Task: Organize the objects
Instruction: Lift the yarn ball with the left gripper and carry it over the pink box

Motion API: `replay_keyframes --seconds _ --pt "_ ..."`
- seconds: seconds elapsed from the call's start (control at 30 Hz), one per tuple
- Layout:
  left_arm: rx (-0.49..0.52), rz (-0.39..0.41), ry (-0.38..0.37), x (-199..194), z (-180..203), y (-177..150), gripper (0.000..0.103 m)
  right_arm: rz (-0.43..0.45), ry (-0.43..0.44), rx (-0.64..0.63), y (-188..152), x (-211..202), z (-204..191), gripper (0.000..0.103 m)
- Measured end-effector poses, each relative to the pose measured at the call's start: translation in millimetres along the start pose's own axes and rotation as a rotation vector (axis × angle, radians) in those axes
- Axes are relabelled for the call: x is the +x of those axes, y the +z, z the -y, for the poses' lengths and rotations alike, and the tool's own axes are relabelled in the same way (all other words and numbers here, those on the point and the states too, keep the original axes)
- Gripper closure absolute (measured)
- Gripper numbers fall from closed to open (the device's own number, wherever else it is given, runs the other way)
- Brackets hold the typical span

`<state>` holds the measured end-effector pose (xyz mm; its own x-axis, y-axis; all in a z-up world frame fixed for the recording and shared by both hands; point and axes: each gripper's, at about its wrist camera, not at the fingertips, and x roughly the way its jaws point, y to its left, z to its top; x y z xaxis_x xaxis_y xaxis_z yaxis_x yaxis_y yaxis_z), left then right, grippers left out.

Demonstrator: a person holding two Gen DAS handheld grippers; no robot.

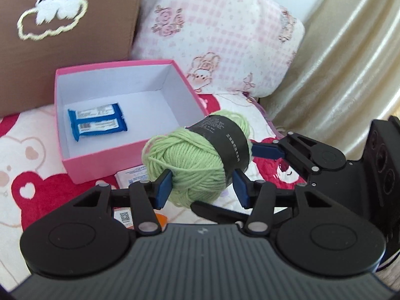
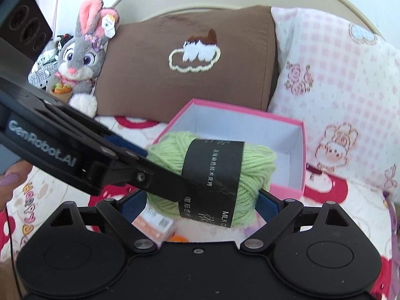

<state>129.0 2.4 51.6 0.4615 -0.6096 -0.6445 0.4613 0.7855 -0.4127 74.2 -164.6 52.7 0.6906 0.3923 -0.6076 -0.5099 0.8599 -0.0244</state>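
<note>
A ball of light green yarn point(image 1: 190, 160) with a black paper band sits between both grippers above the bedspread. My left gripper point(image 1: 203, 187) has its blue pads against the yarn's two sides. My right gripper point(image 2: 200, 200) also closes on the yarn point(image 2: 255, 167); in the left wrist view it reaches in from the right point(image 1: 265, 150). The left gripper crosses the right wrist view from the left point(image 2: 162, 182). An open pink box point(image 1: 125, 152) lies just beyond the yarn and holds two blue snack bars point(image 1: 97, 121).
A small orange and white packet point(image 2: 155, 222) lies on the bedspread under the yarn. A brown pillow point(image 2: 185, 62), a pink checked pillow point(image 2: 337, 80) and a grey rabbit plush point(image 2: 80, 60) stand behind the box. A beige curtain point(image 1: 345, 62) hangs at the right.
</note>
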Motion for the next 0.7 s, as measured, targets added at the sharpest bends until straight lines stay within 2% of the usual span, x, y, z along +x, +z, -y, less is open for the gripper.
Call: replay_keyframes --seconds 0.2,0.33,0.6,0.7 --pt "-0.034 0.044 0.019 -1 -18 19 0.053 0.040 0.023 0.022 14 16 6 0.011" --pt "-0.048 0.040 0.025 7 -30 38 0.053 0.034 0.040 0.032 23 33 15 0.014" --pt "-0.016 0.023 0.058 61 -50 84 0.053 0.000 -0.012 0.006 48 75 51 0.022" --pt "-0.039 0.008 0.041 89 -67 98 0.053 -0.030 -0.039 -0.002 54 98 66 0.023"
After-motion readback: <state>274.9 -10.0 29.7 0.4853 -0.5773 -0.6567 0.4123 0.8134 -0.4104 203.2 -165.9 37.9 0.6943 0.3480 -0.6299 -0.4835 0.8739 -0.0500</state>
